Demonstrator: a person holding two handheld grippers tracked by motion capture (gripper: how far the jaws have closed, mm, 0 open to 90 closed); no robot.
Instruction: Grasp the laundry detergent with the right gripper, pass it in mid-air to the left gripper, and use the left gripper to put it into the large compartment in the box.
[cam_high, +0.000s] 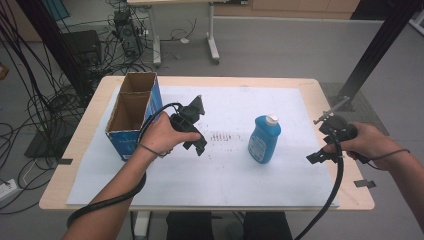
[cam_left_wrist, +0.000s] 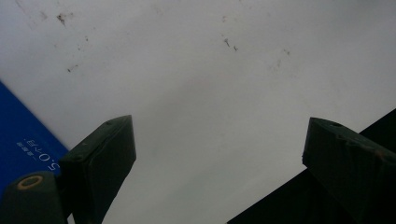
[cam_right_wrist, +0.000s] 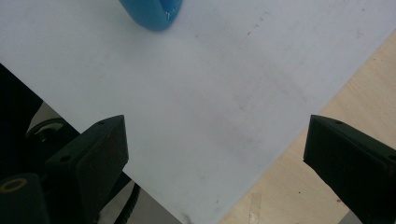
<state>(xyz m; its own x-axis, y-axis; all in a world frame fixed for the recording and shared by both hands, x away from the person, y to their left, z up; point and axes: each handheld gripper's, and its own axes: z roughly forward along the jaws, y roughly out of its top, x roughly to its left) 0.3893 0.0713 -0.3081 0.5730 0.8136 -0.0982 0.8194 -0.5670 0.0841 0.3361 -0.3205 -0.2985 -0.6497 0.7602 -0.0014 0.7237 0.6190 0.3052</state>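
A: From the high view, the blue bottle (cam_high: 264, 139) stands upright on the tabletop (cam_high: 300, 92) between both claws, nearer the right claw (cam_high: 320, 140); the cardboard box (cam_high: 132, 112) sits just beyond the left claw (cam_high: 197, 125).

B: Left gripper view: left claw (cam_left_wrist: 217, 154) spread wide, empty, box corner (cam_left_wrist: 23, 144) beside it.

A: Right gripper view: right claw (cam_right_wrist: 215, 154) likewise agape, bottle base (cam_right_wrist: 149, 11) ahead. Probably light, slick plastic; grip the flat body midway.

Bottle (cam_high: 264, 139) right of box (cam_high: 132, 114), apparently apart
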